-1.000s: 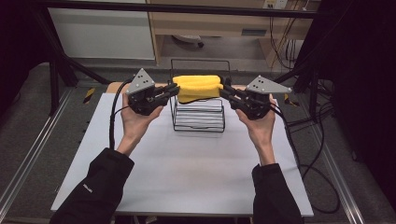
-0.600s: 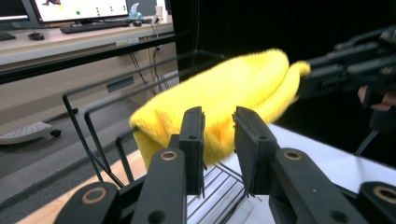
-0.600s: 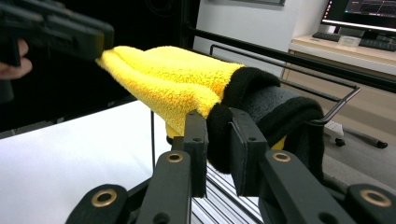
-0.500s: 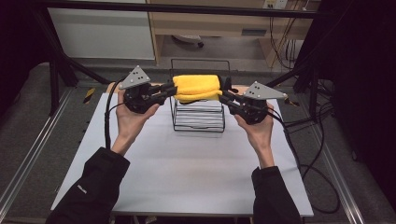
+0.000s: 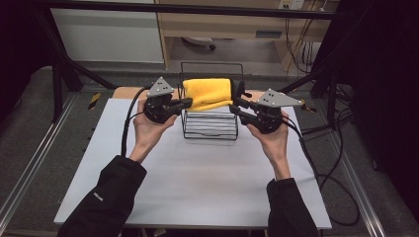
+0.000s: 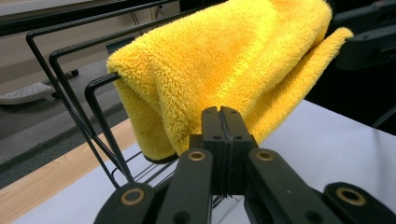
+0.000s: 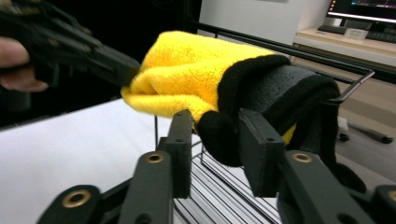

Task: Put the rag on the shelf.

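While two claws flank it, one yellow cloth [image 5: 208,93] drapes one rack [image 5: 210,129].

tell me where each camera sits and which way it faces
High view: above the person's side of the table, looking forward and down at the wire rack draped with the yellow towel; both forearms, left gripper and right gripper show.
Left gripper view: rides that gripper, looking along its closed jaws at the towel's end.
Right gripper view: looks along its parted jaws, the towel's black-edged end between them.
All share the towel and rack.
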